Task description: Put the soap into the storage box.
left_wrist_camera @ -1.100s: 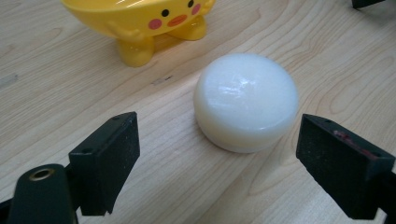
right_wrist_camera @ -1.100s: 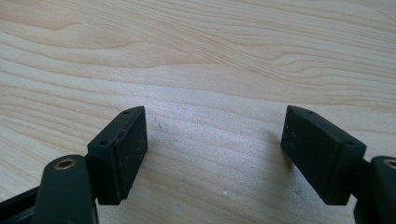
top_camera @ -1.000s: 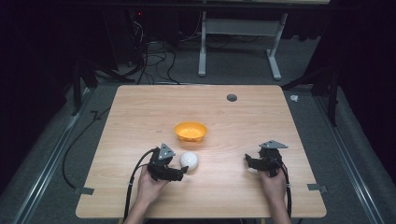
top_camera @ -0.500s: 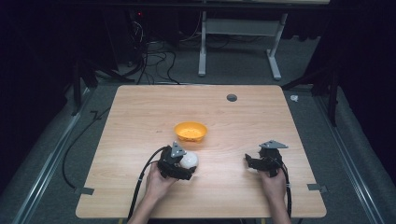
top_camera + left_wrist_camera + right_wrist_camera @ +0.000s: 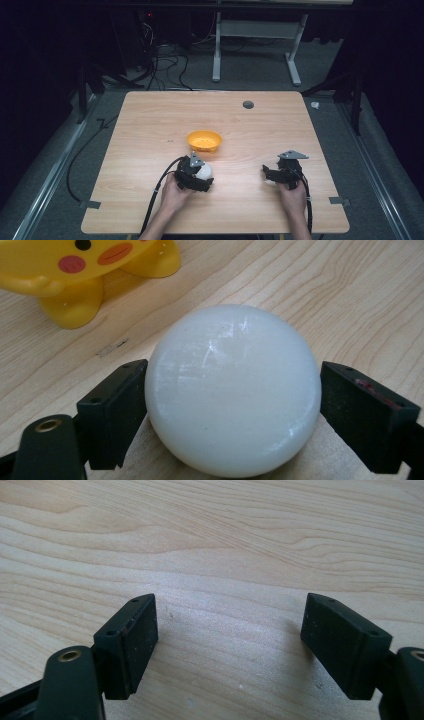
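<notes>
Left gripper [image 5: 204, 176] jaws touching both sides of white ball [image 5: 233, 390] resting on wooden table [image 5: 150, 130], orange bowl [image 5: 204, 140] just beyond — contents not discernible, right gripper [image 5: 266, 175] well apart — jaws spread wide over bare wood.

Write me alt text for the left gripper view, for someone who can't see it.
A glossy white ball sits between the left gripper's two black jaws, which stand close against its sides, on a light wooden table. Behind it, top left, stands the base of a yellow plastic bowl with a painted cartoon face.
</notes>
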{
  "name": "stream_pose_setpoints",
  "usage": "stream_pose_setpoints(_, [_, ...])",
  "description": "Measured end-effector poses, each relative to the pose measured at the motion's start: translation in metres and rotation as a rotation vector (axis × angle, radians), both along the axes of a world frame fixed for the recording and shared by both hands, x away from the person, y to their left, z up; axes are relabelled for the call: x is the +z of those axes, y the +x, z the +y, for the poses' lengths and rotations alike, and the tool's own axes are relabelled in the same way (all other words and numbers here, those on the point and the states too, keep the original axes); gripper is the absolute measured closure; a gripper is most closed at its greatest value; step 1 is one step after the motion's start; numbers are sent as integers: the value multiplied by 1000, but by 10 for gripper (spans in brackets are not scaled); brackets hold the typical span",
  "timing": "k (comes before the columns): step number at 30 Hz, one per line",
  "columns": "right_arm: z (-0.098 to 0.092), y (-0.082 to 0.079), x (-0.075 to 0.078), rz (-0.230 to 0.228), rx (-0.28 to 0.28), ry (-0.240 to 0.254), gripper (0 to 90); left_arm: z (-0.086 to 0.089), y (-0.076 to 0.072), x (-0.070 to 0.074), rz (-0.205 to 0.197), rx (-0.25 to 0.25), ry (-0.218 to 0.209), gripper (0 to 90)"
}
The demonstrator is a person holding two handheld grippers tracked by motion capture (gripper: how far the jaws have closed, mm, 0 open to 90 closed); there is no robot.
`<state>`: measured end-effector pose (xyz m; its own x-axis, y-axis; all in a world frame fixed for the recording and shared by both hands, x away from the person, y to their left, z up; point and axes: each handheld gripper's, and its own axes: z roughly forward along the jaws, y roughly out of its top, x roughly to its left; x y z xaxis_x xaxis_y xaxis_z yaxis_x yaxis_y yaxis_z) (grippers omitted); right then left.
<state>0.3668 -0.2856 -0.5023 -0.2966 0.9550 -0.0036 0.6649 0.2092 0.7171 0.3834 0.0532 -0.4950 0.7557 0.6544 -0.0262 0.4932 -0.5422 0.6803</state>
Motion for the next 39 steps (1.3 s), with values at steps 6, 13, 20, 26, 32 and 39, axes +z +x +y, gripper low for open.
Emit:
stream_pose_setpoints(6, [0, 0, 0, -1, 0, -1, 237, -4, 0, -2, -19, 15, 34, 189])
stream_pose_setpoints(13, [0, 0, 0, -1, -1, 0, 236, -4, 0, -2, -18, 15, 27, 217])
stream_pose_setpoints(20, [0, 0, 0, -1, 2, 0, 236, -3, 1, -3, -14, 5, 15, 227])
stream_pose_setpoints(26, [0, 0, 0, 1, 2, 1, 236, -3, 1, -3, -13, 0, 12, 229])
stream_pose_setpoints(32, [0, 0, 0, 1, 0, 3, 236, -3, 1, -2, -2, -10, 8, 230])
stream_pose_setpoints(39, [-1, 0, 0, 1, 2, 6, 236, -5, -1, 3, 4, -27, -5, 231])
